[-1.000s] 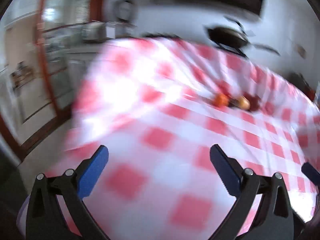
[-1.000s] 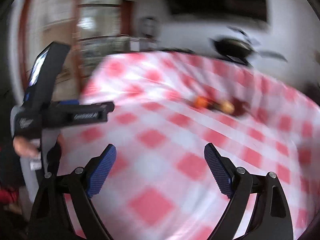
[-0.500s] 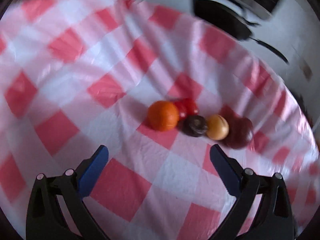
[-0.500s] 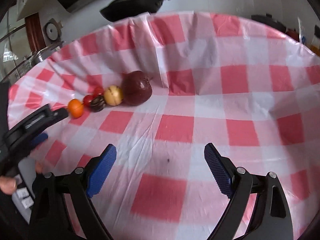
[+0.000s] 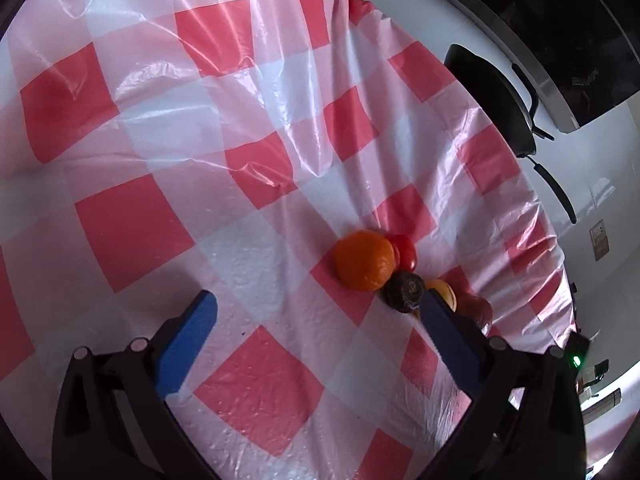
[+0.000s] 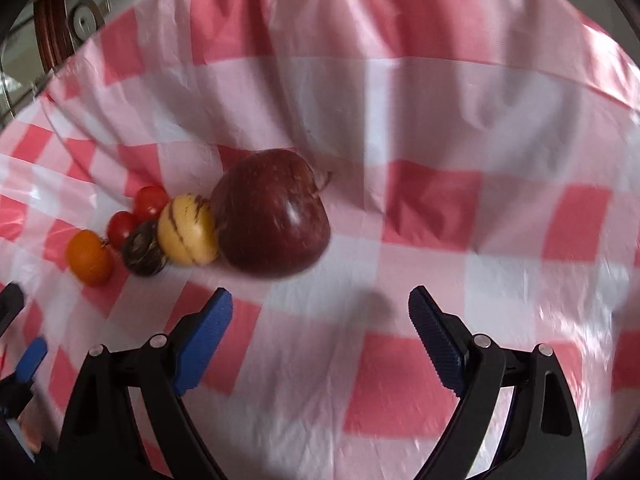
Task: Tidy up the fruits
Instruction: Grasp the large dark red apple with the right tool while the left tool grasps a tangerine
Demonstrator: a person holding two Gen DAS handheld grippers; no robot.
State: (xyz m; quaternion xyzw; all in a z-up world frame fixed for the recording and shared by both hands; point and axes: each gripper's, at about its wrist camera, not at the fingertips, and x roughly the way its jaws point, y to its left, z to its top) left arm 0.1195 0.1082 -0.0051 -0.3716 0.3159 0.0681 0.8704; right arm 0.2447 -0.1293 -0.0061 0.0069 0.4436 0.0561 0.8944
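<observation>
- The left gripper (image 5: 316, 328) hangs low with its blue pads spread wide, holding nothing.
- The right gripper (image 6: 320, 320) is likewise spread and empty.

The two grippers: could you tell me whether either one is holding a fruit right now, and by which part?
Nothing is held. The left gripper and right gripper are both open above the cloth, short of the row of fruit: the orange and apple lie untouched.

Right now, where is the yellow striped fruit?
In the right wrist view, the yellow striped fruit sits left of centre, touching the dark red apple on its right and the dark brown fruit on its left.
</observation>
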